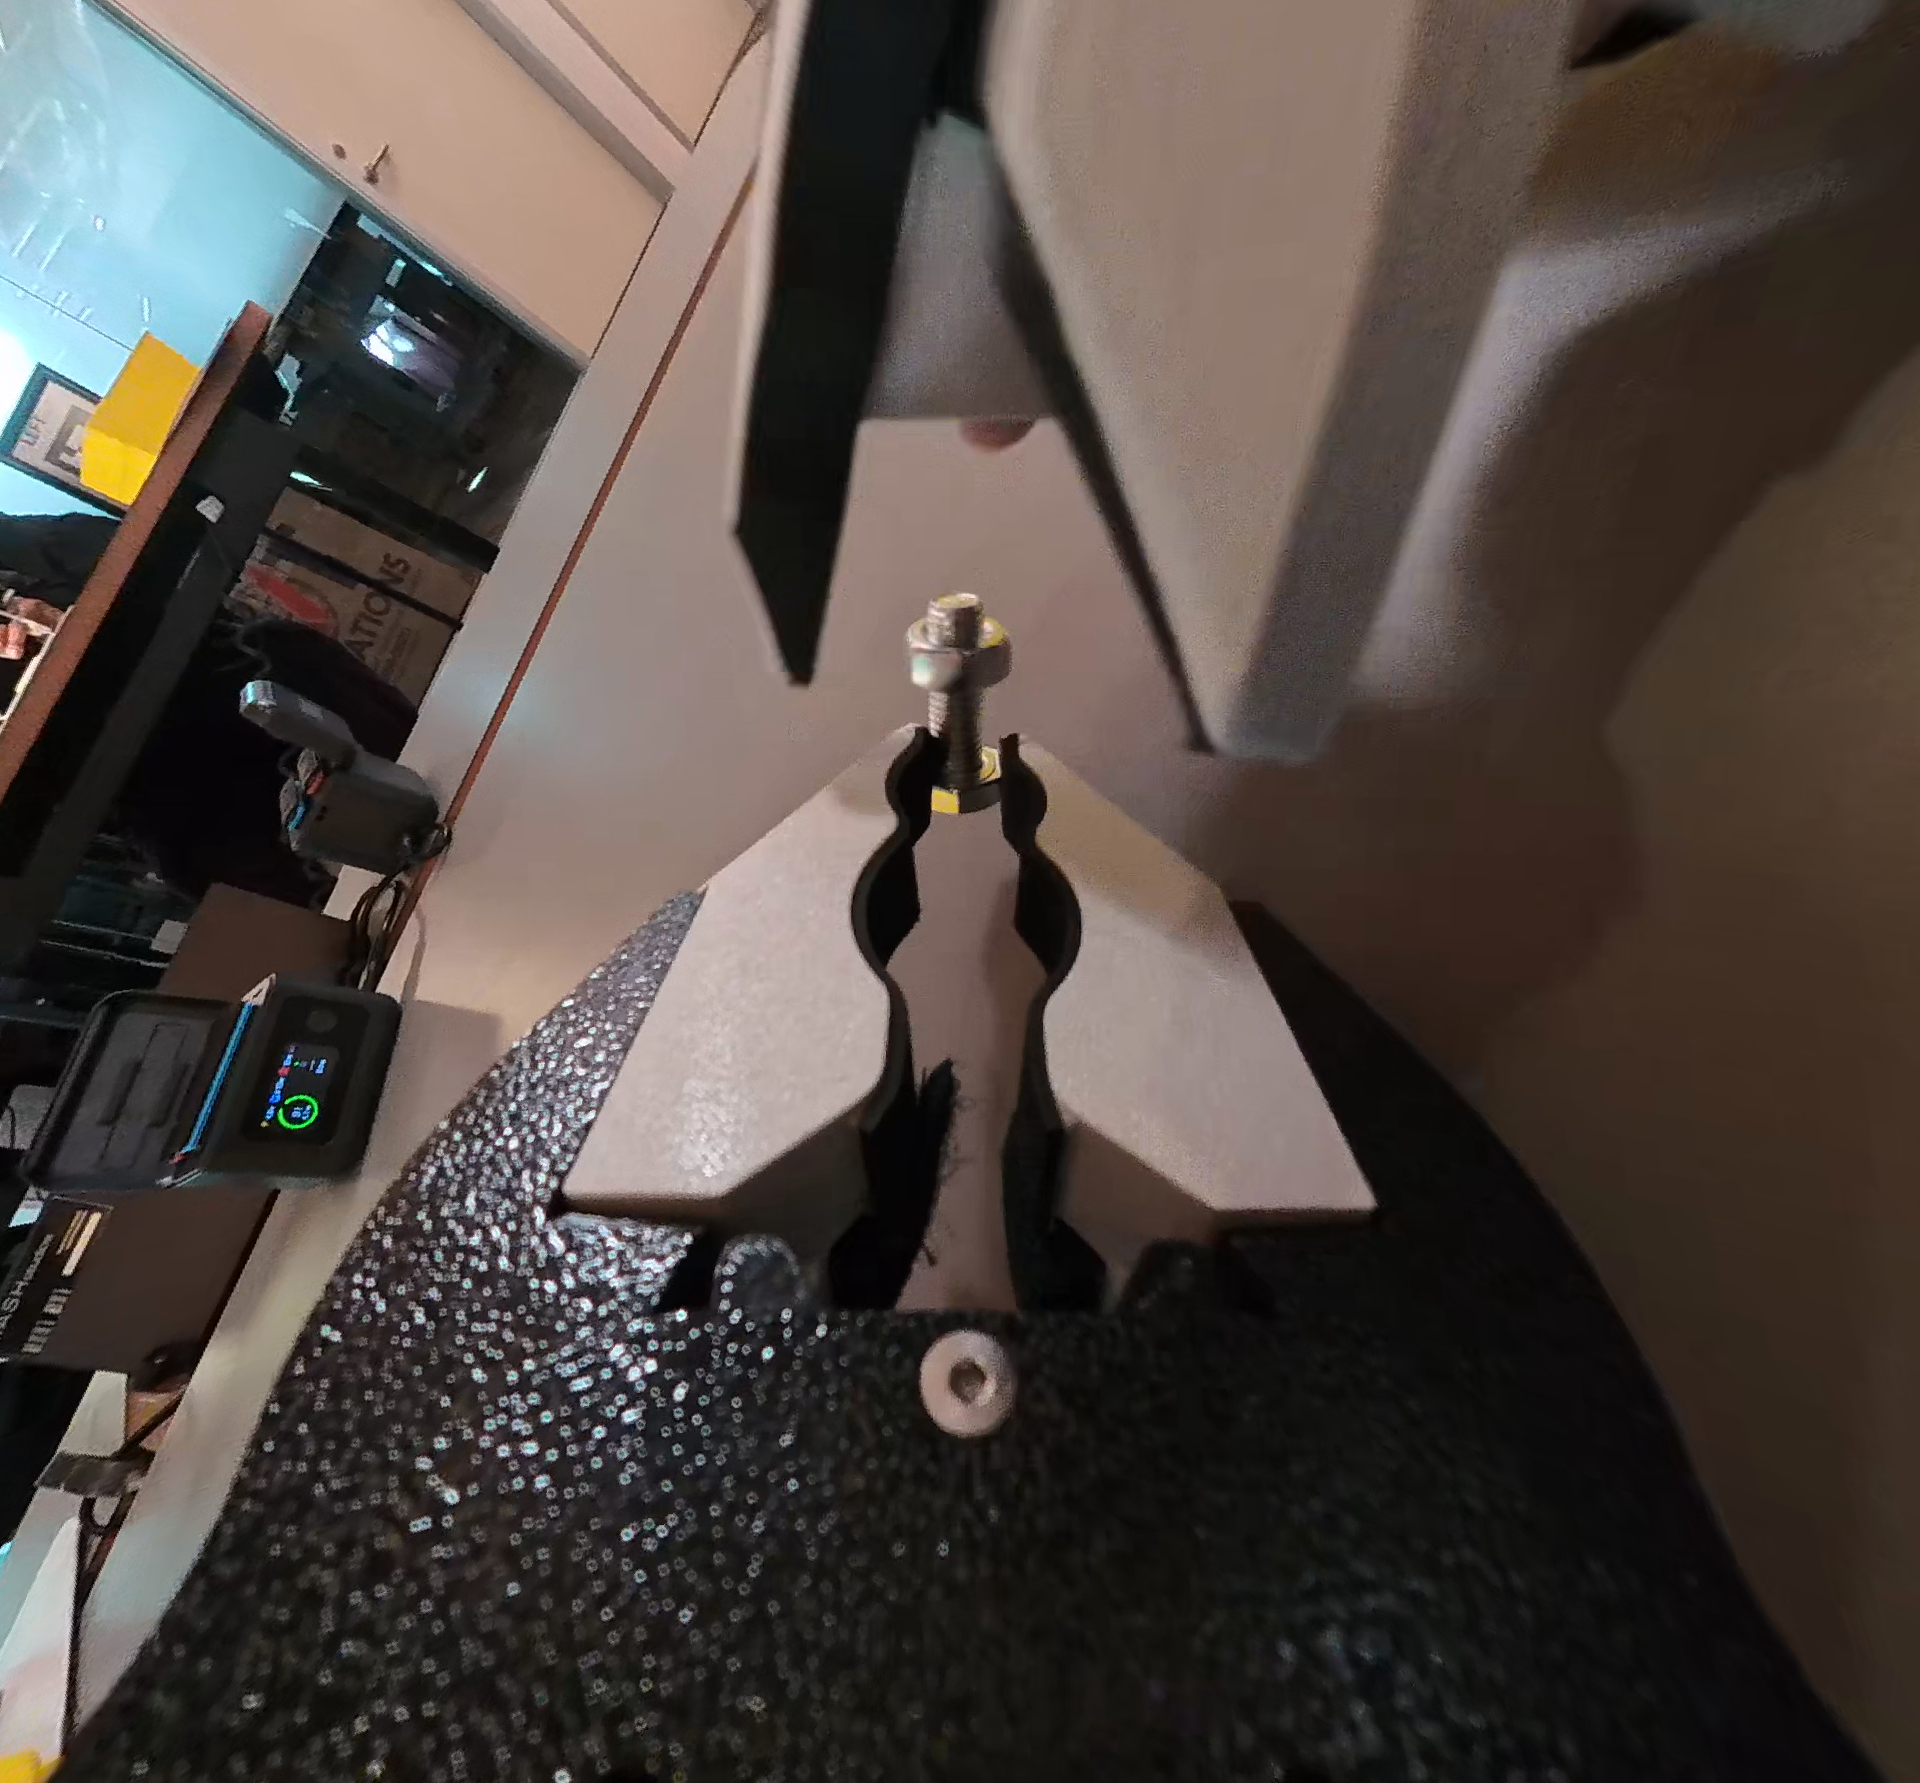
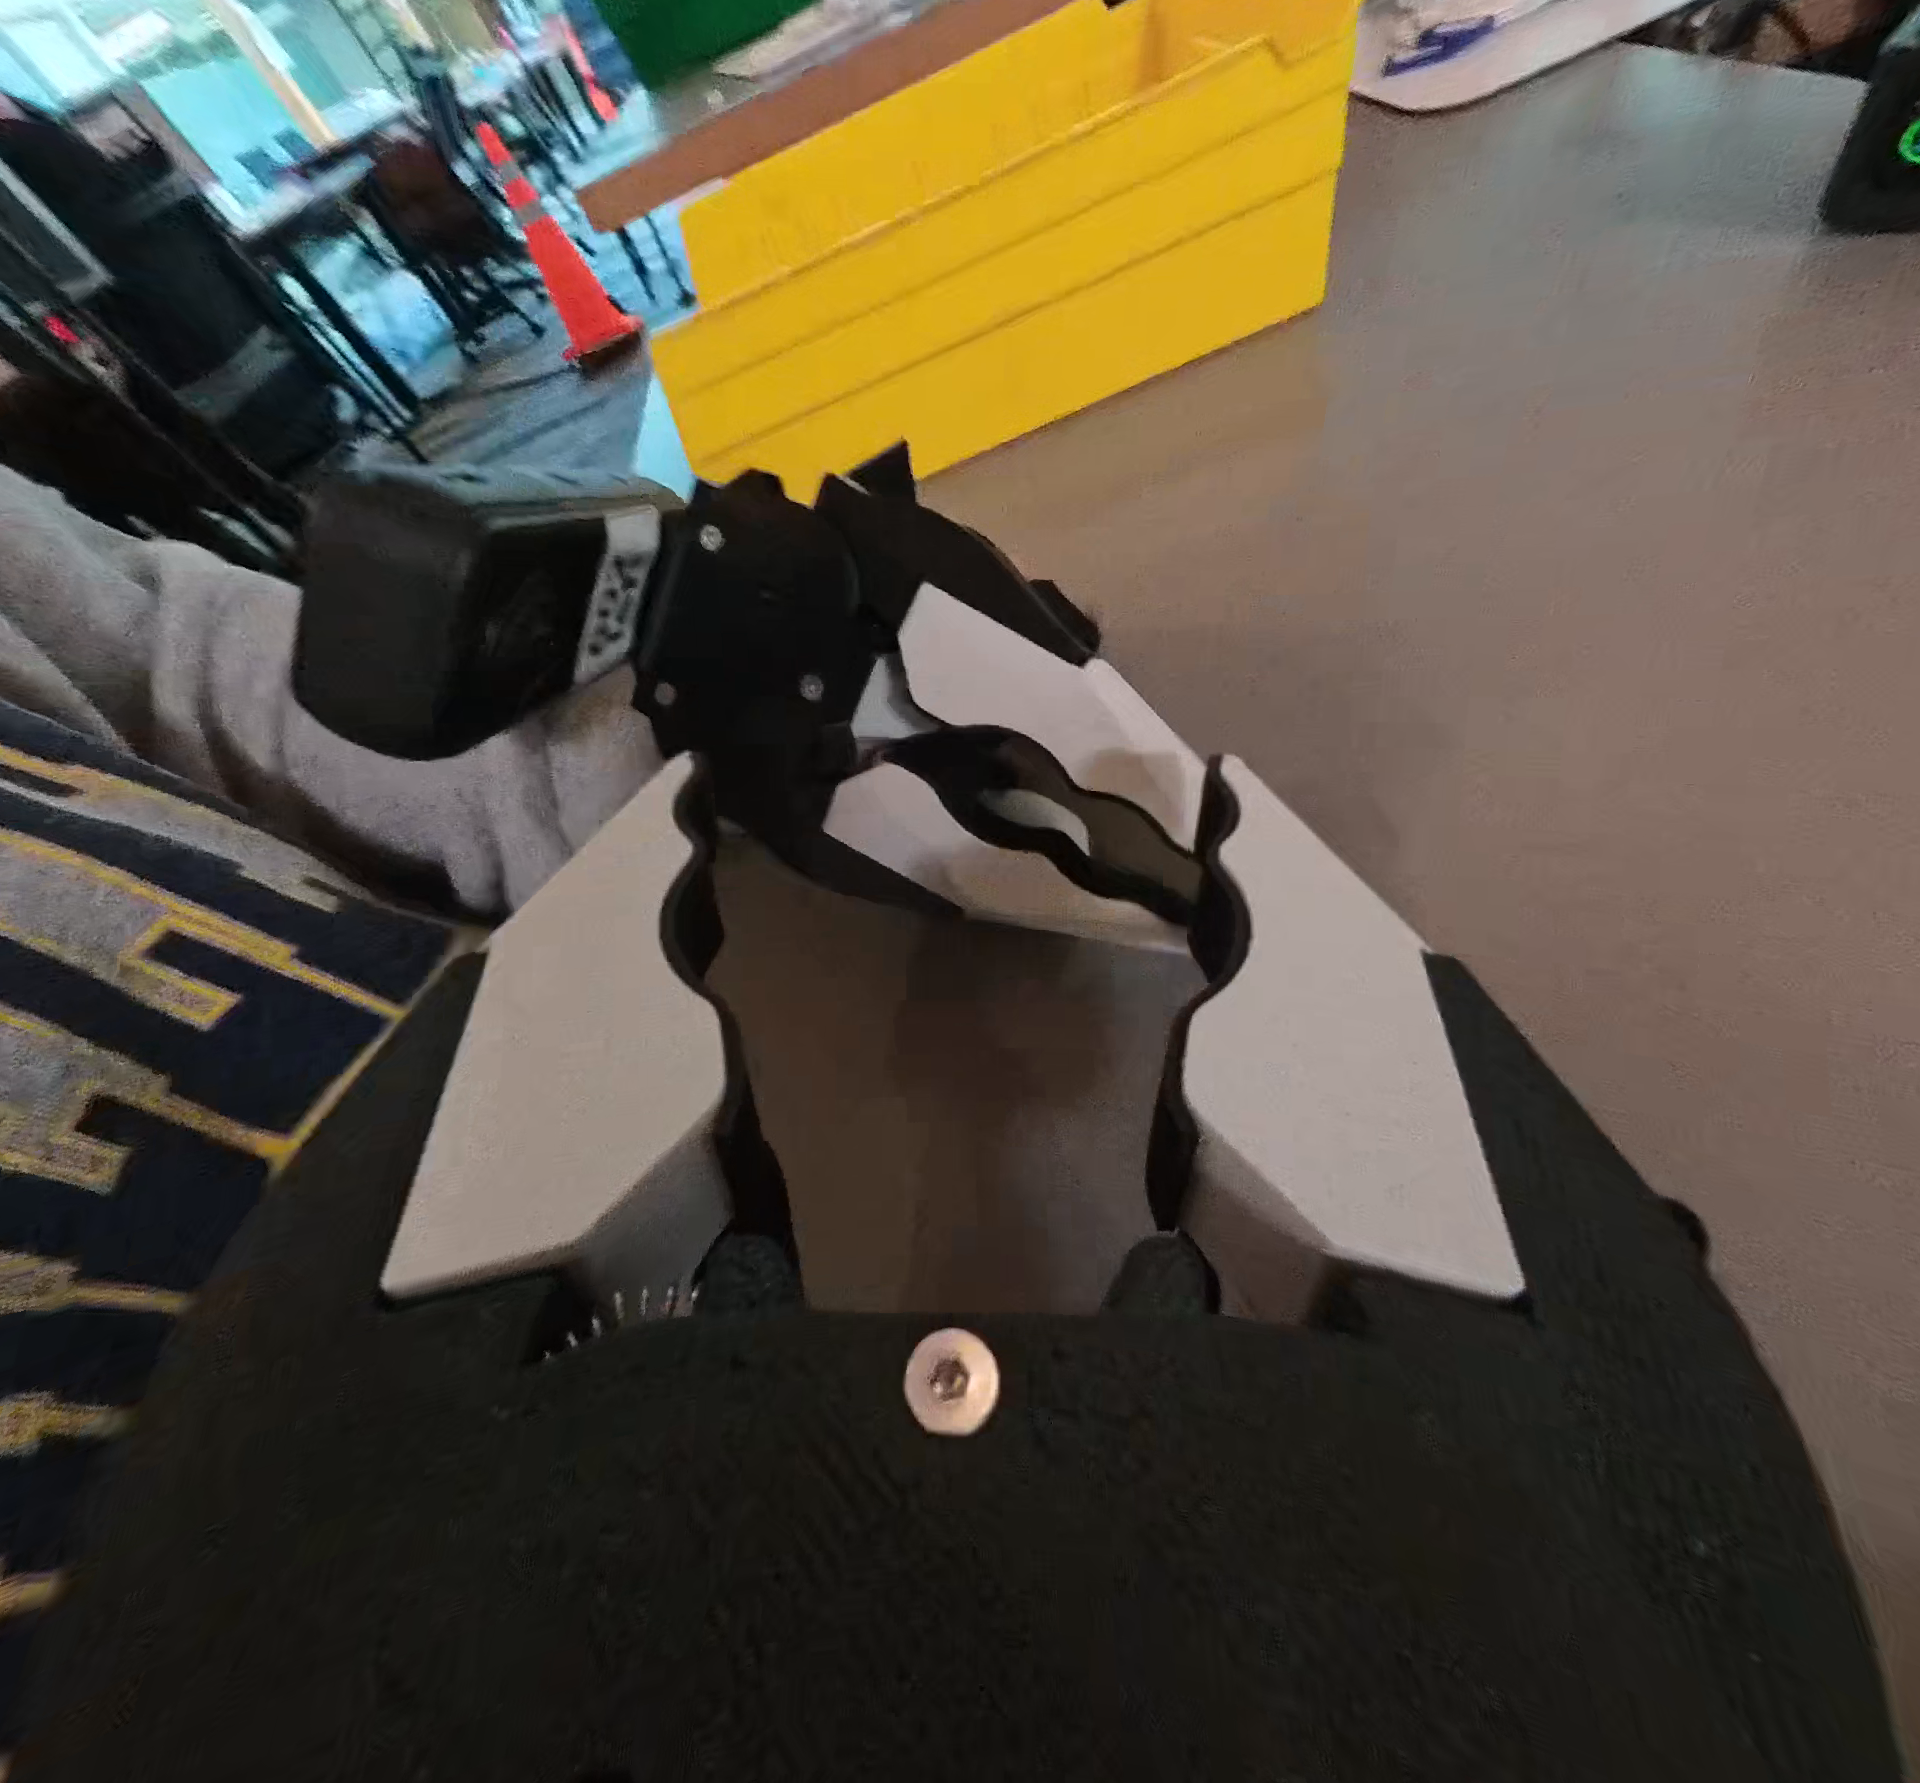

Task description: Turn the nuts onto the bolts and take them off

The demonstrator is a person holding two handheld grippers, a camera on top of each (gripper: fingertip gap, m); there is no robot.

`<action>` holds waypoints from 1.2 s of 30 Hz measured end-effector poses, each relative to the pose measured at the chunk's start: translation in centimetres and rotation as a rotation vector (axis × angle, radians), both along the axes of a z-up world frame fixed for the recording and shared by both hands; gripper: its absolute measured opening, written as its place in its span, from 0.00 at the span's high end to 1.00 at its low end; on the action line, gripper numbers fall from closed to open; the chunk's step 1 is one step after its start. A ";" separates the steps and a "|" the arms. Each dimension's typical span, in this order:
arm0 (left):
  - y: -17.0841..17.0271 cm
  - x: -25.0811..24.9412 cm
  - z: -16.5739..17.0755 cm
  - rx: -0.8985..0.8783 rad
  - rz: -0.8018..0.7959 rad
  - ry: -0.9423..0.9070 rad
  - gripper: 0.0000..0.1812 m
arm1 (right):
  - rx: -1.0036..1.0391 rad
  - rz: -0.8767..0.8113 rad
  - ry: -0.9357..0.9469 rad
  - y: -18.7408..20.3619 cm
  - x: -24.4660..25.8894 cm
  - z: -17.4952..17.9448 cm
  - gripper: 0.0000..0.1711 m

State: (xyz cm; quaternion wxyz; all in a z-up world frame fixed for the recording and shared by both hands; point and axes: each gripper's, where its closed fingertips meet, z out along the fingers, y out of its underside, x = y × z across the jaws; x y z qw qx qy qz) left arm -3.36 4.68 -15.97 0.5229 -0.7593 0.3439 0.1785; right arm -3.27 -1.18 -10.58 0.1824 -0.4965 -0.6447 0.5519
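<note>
Silver threaded steel bolt [image 1: 958, 694] carrying 1 silver hex nut [image 1: 958, 644] — left gripper [image 1: 961, 765] clamping its lower end; right gripper [image 2: 956, 819] gaping wide, holding nothing, hovering over the grey table [image 2: 1558, 590].

The left hand-held gripper [image 1: 961, 765] is seen with its two grey fingers [image 1: 790, 985] drawn close together, the wavy black pads nearly meeting at the tips and pinched on a thin threaded shaft. The right hand-held gripper [image 2: 956, 824] is held with its fingers [image 2: 582, 1037] spread wide apart, nothing being gripped between them, and in the left wrist view it is seen large and blurred just beyond the left tips [image 1: 1195, 299]. In the right wrist view the left hand-held gripper [image 2: 1153, 886] is seen lying crosswise just past the right fingertips, with a grey sleeve [image 2: 260, 694] behind it.
</note>
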 end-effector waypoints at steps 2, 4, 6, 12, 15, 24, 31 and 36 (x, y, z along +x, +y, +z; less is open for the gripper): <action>0.0 0.0 0.0 -0.002 0.003 -0.005 0.94 | 0.099 -0.059 -0.092 1.5 0.6 -2.2 0.47; 0.0 0.0 0.0 -0.002 0.002 -0.002 0.94 | 0.121 -0.082 -0.173 2.1 1.4 -3.9 0.47; 0.0 0.0 0.0 -0.003 0.002 -0.003 0.94 | 0.116 -0.084 -0.192 2.0 1.5 -4.4 0.47; 0.0 0.0 0.0 -0.003 0.002 0.001 0.94 | 0.081 0.051 0.079 -1.3 -0.4 0.2 0.50; 0.0 -0.1 0.1 -0.003 0.005 -0.009 0.94 | 0.169 -0.096 0.031 0.8 -0.9 -0.7 0.50; 0.1 0.0 0.0 -0.003 0.004 -0.001 0.94 | 0.119 -0.167 -0.161 1.9 0.3 -3.9 0.54; 0.1 -0.1 0.0 -0.002 0.006 -0.006 0.94 | 0.132 -0.124 -0.004 1.0 -0.2 -1.1 0.53; 0.1 -0.1 0.0 -0.004 0.007 -0.012 0.94 | 0.140 -0.194 -0.137 2.5 1.5 -3.5 0.54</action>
